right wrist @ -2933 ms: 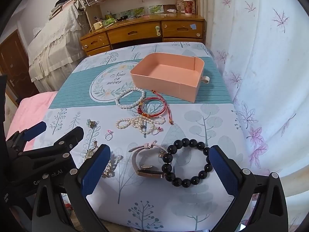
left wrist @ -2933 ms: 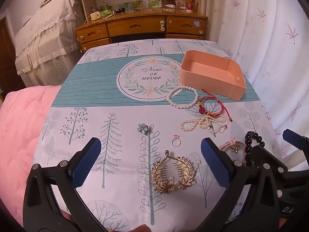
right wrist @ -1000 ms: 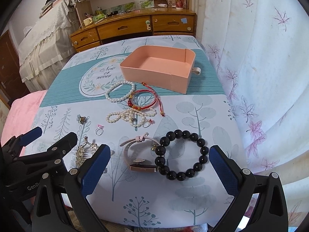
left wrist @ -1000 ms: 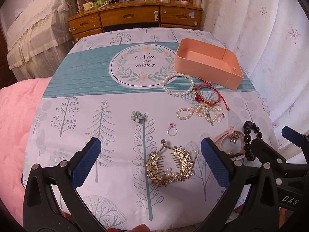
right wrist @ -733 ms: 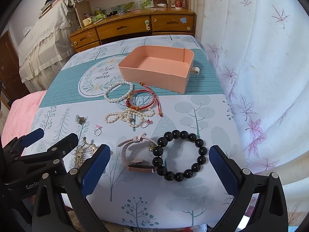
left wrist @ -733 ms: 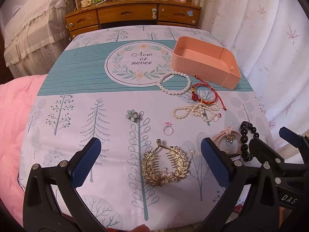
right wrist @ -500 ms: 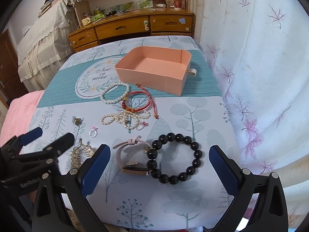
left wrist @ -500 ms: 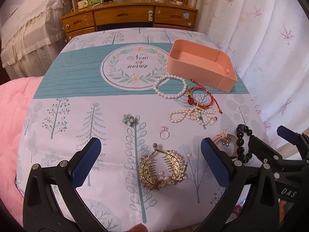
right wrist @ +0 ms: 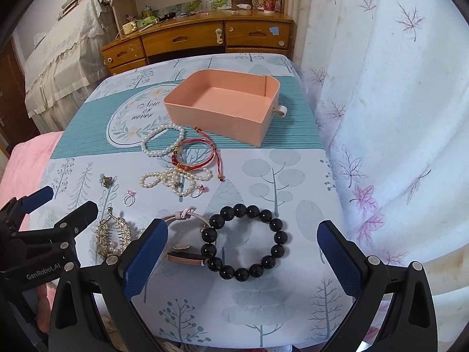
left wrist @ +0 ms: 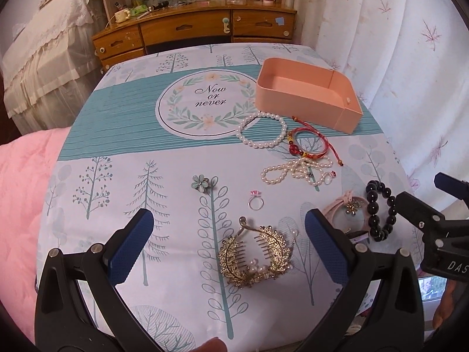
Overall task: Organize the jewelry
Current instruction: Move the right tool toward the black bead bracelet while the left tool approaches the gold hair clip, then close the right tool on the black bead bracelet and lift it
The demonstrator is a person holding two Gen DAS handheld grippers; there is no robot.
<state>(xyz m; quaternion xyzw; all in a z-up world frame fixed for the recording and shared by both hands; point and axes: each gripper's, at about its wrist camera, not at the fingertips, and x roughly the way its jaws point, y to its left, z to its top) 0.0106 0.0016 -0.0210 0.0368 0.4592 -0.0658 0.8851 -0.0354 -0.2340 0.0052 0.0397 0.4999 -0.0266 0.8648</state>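
Black bead bracelet lies between open right hand-held gripper fingers

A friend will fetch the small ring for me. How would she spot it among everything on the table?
Start at the pink box and come toward the near edge, past the pearl strands. The ring lies alone just beyond the gold leaf hair comb: a thin silver band with a pink stone, the smallest piece there.

Peach-pink box, white pearl bracelet, red cord bracelet, black bead bracelet, gold leaf comb, teal-and-white tree-print cloth
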